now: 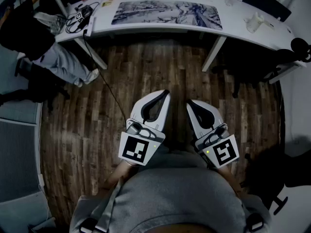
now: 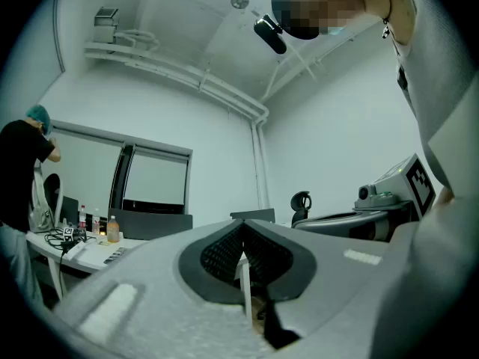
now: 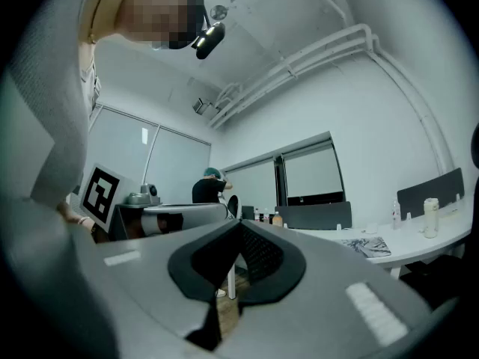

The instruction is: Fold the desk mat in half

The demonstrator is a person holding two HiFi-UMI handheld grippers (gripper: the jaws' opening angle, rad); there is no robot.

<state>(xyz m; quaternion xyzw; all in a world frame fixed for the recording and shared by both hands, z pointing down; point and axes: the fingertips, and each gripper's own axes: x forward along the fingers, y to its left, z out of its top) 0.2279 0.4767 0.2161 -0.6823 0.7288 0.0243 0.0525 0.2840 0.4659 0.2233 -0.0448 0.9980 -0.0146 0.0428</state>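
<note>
A dark plank floor [image 1: 146,76] filled most of the head view. Nearest to me, the operator's grey top [image 1: 180,198] was cut off by the lower edge. Just ahead of it I had both tongs over bare floor, side by side and apart. The left gripper [image 1: 165,93] had its jaws pressed together with nothing between them. The right gripper [image 1: 190,103] was likewise closed and empty. Each gripper view showed the ribbed pads meeting at a seam, with only floor showing through the gap below.

A thin black cable [image 1: 104,84] ran across the planks up to the white desk [image 1: 233,30], well beyond both grippers. The desk mat [image 1: 167,12] lay flat and unfolded on it, and I could not read its grey print. In the right gripper view only a corner of it showed. Tangled cables [image 1: 77,17] sat at the desk's left end, and a white object [image 1: 254,22] I could not identify sat towards the right. A seated person [image 1: 58,62] was at the left and a black chair [image 1: 252,72] at the right, both partly hidden.
</note>
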